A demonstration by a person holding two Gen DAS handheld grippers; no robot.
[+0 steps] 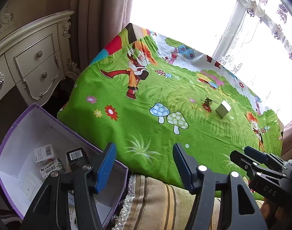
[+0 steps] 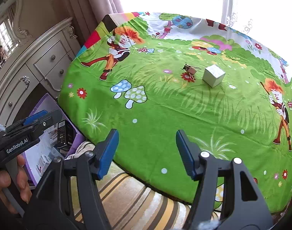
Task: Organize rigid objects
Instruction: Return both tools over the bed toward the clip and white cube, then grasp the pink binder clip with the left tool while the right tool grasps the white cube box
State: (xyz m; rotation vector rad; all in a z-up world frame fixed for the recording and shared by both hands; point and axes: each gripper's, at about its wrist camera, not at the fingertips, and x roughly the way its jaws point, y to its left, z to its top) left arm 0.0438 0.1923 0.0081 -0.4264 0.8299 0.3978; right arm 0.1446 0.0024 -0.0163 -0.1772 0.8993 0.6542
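Left wrist view: the left gripper is held with its blue pads spread apart and nothing between them, above the near edge of the green cartoon cloth that covers a table. At about 8 o'clock, a purple box with a white inside is seen standing open beside the table; several small cartons with barcodes and one black carton lie in it. At about 2 o'clock on the cloth, well apart from the gripper, a white cube box is set, and just to its left a small brown object, too small to be identified. At 4 o'clock the right gripper is seen from the side; from this angle its jaw spacing cannot be told. A cream dresser stands at 10 o'clock, and a bright window fills 12 o'clock.

Right wrist view: the right gripper is seen with its pads spread and empty over the cloth's near edge. The white cube box lies at about 1 o'clock, with the brown object near it on the left, not touching. At 9 o'clock the left gripper is held in a hand over the purple box, in which the black carton is standing. A striped cushion shows at 6 o'clock.
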